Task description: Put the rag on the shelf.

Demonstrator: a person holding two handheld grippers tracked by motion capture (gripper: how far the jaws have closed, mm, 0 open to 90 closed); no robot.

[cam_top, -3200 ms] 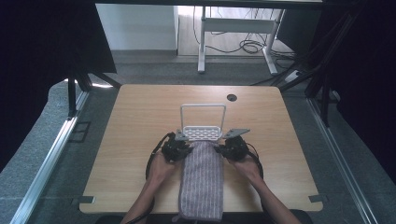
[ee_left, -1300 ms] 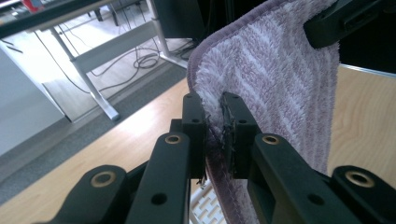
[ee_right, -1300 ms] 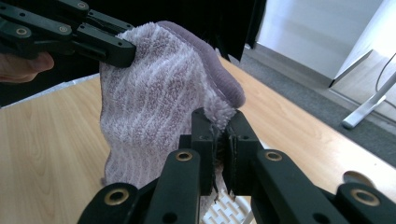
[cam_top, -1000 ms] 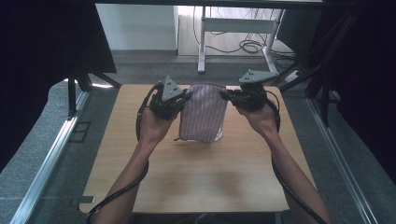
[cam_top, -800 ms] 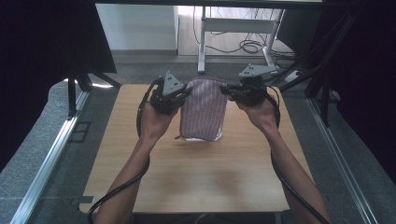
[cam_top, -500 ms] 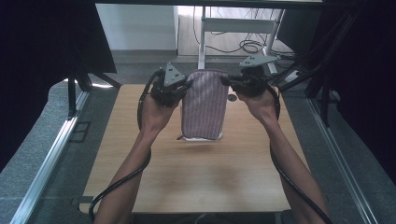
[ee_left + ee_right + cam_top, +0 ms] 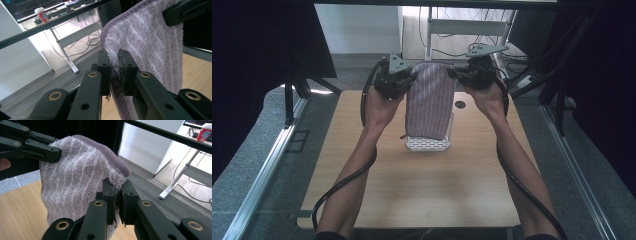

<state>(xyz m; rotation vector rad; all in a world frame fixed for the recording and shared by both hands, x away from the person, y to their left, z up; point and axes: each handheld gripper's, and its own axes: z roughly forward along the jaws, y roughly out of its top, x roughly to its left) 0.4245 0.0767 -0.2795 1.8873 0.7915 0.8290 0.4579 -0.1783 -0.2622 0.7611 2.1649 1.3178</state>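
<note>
Wooden table [image 7: 422,190] spreads wide, grey floor [image 7: 257,165] round it, a metal rail [image 7: 267,170] along its 9 o'clock side. From centre to the 6 o'clock edge the tabletop lies bare. The purple striped towel [image 7: 430,100] hangs upright above a white perforated rack [image 7: 428,144] toward 12 o'clock. Left gripper [image 7: 114,72] clamps fingers [image 7: 103,71] on its top corner at 11 o'clock; right gripper [image 7: 118,201] pinches the 1 o'clock corner. A small dark hole [image 7: 460,104] sits beside the towel.

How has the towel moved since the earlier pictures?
Yes. The towel has risen off the table and now hangs over the white rack, held by both tools.
</note>
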